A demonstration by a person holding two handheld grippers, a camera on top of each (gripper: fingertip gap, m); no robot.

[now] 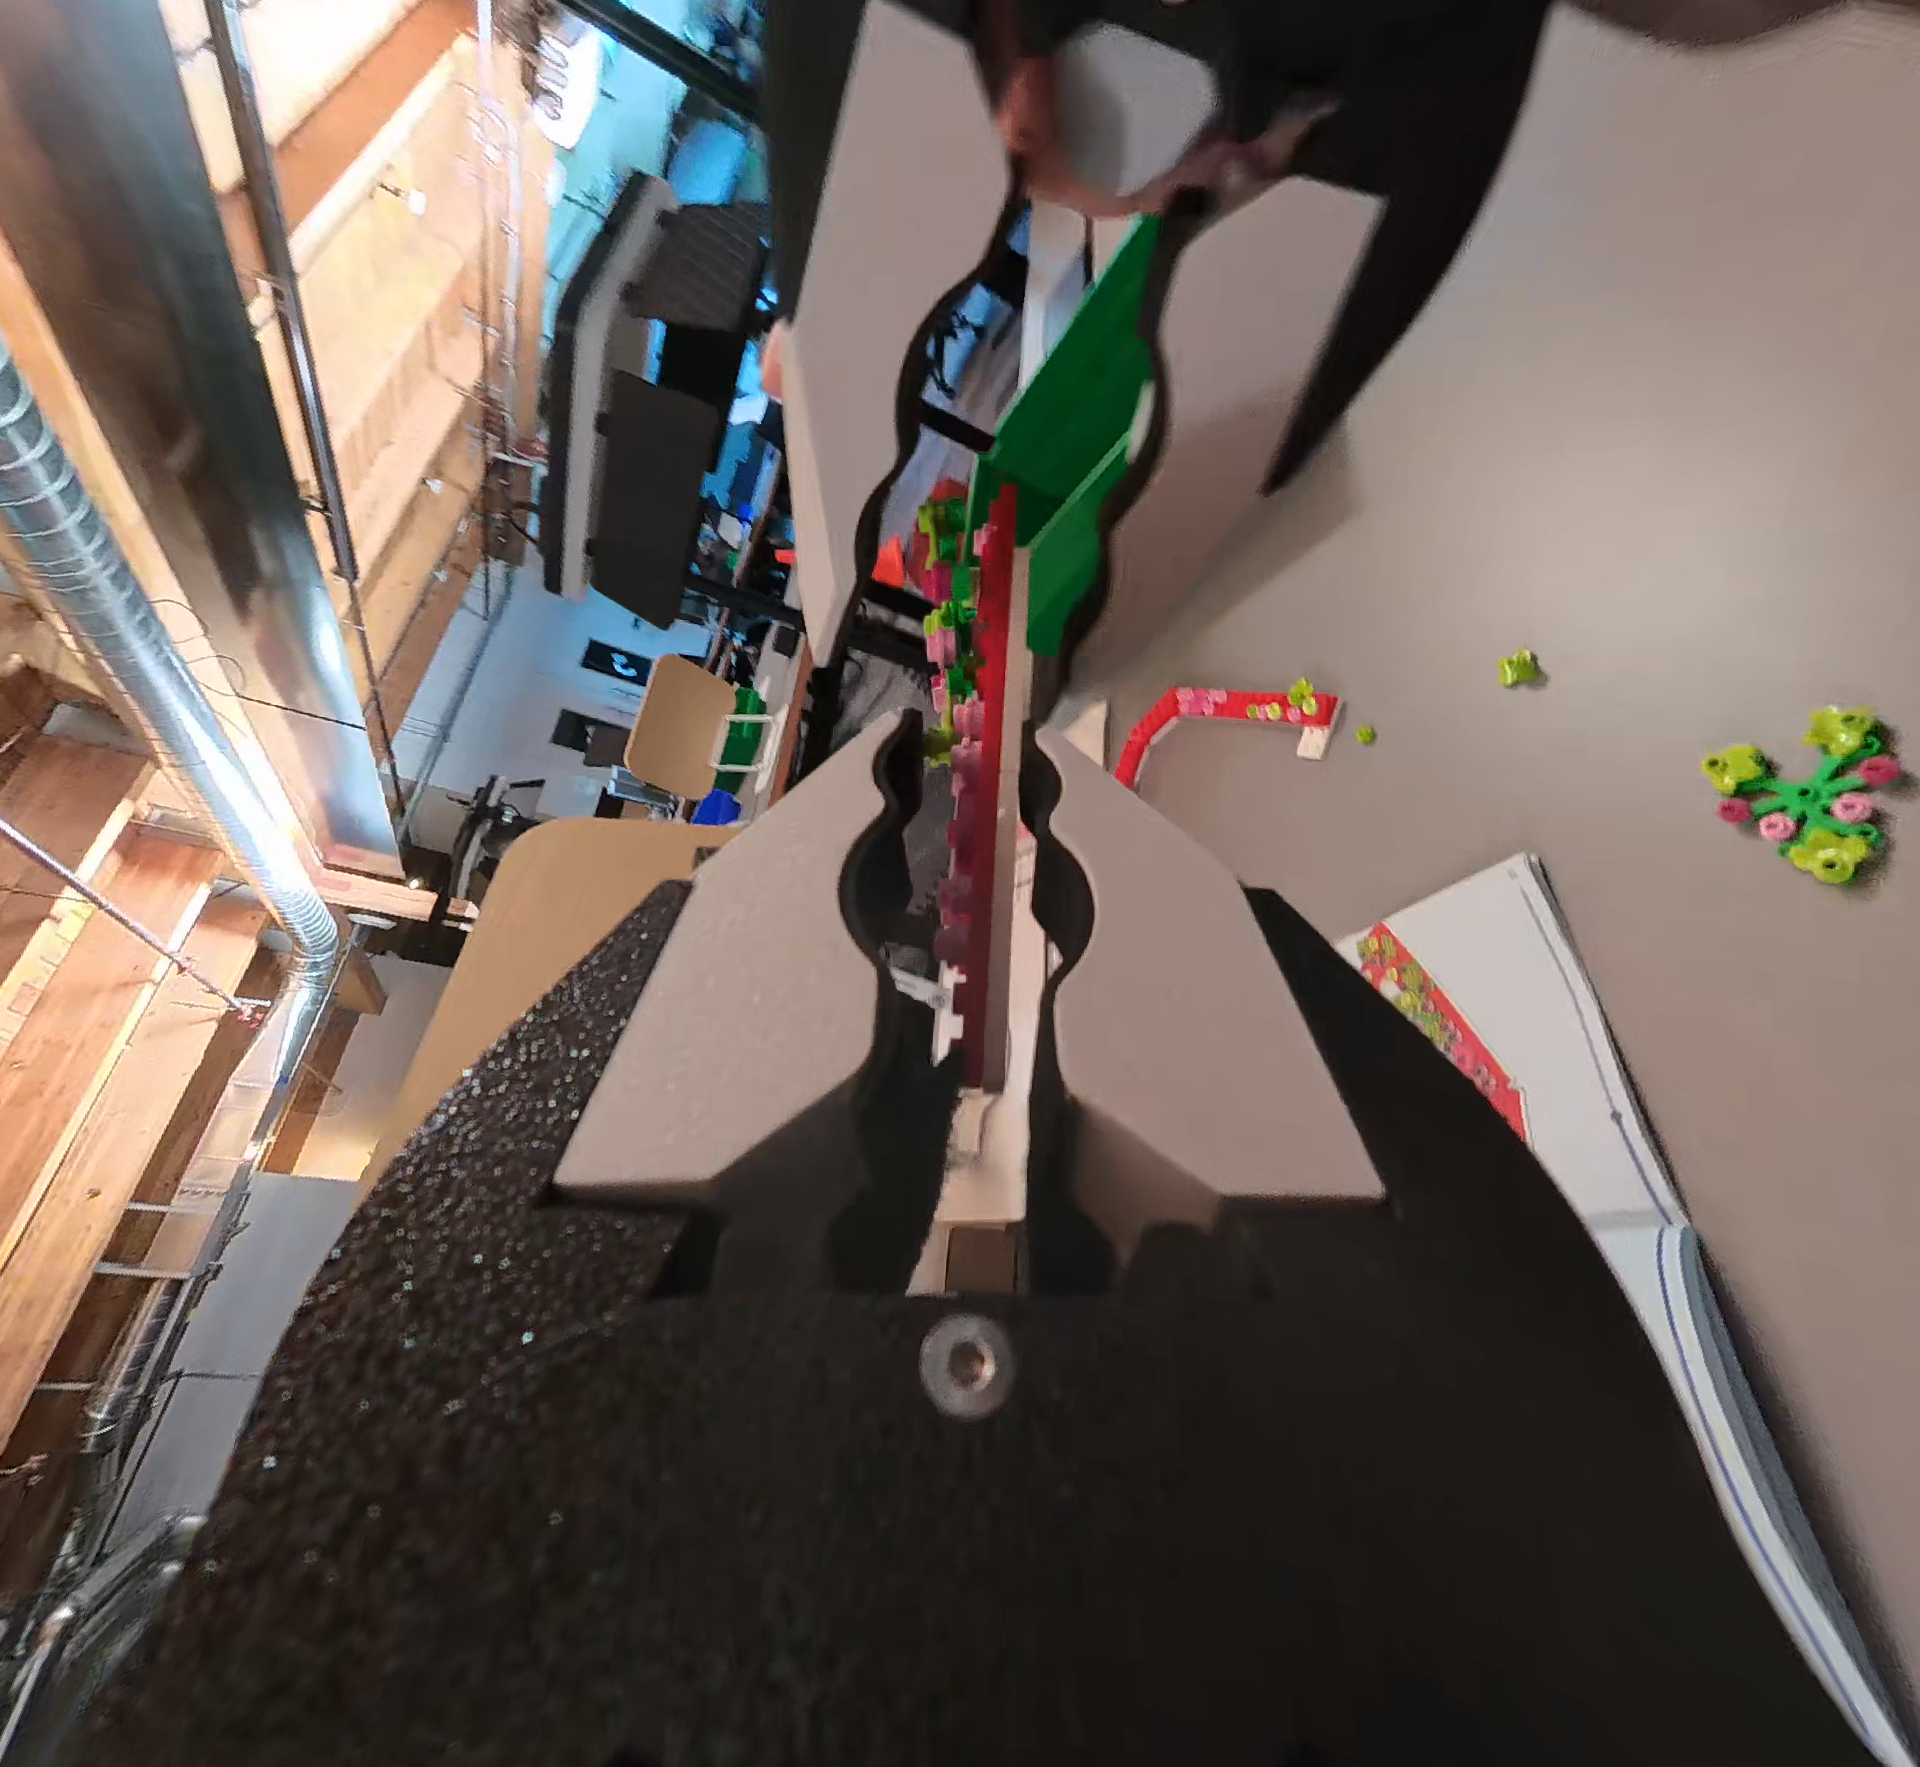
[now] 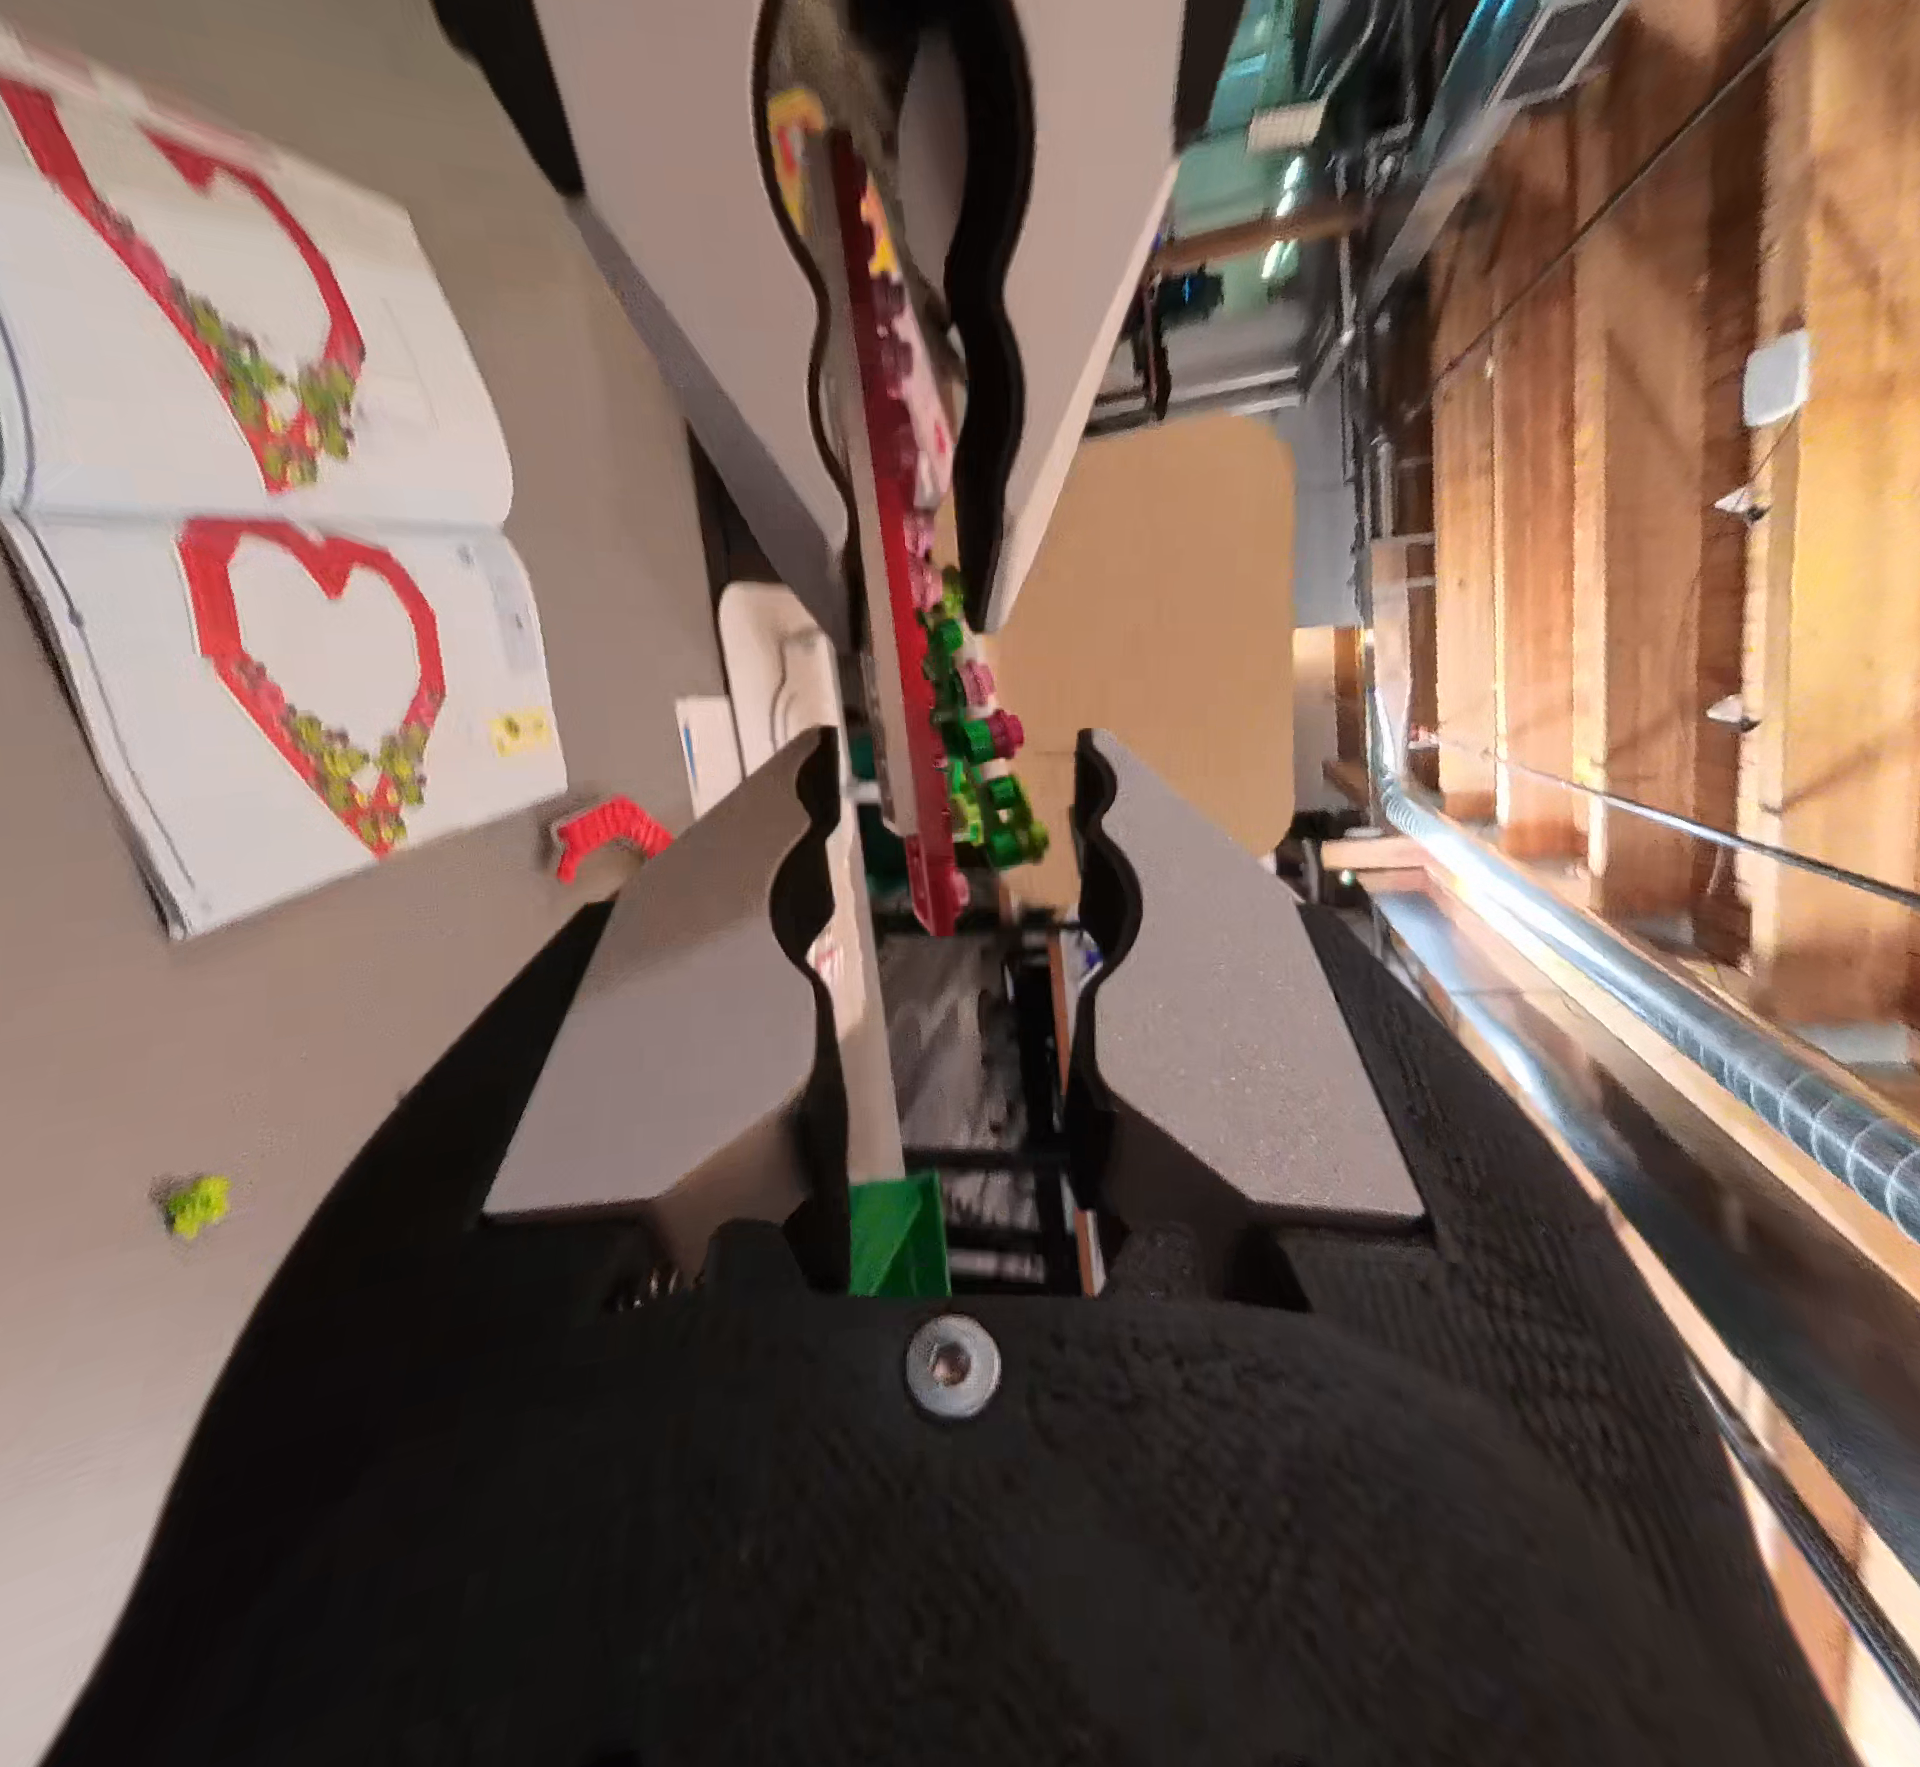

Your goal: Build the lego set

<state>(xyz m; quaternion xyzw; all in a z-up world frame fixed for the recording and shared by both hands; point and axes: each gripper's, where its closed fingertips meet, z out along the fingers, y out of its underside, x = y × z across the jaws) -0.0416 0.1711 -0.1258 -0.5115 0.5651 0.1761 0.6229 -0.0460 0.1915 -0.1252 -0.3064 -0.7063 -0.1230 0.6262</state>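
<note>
Lego heart half (image 1: 992, 782): red strip edged with pink, green flowers.

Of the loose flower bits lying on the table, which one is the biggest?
The green-stemmed cluster with lime and pink blossoms, lying farthest from the red arch piece; the other loose bits are single small lime pieces.

I see the red heart frame (image 1: 1000, 782) edge-on between my left fingers, off the table, with pink and lime flowers (image 1: 951, 657) studded along one face and a pale backing on the other. From the right view the same frame (image 2: 894, 574) runs lengthwise, green and pink flowers (image 2: 982, 761) clustered near its lower end. On the table lie a red arch piece (image 1: 1226, 715), a loose flower cluster (image 1: 1808, 792) and a lime flower (image 1: 1517, 670).
</note>
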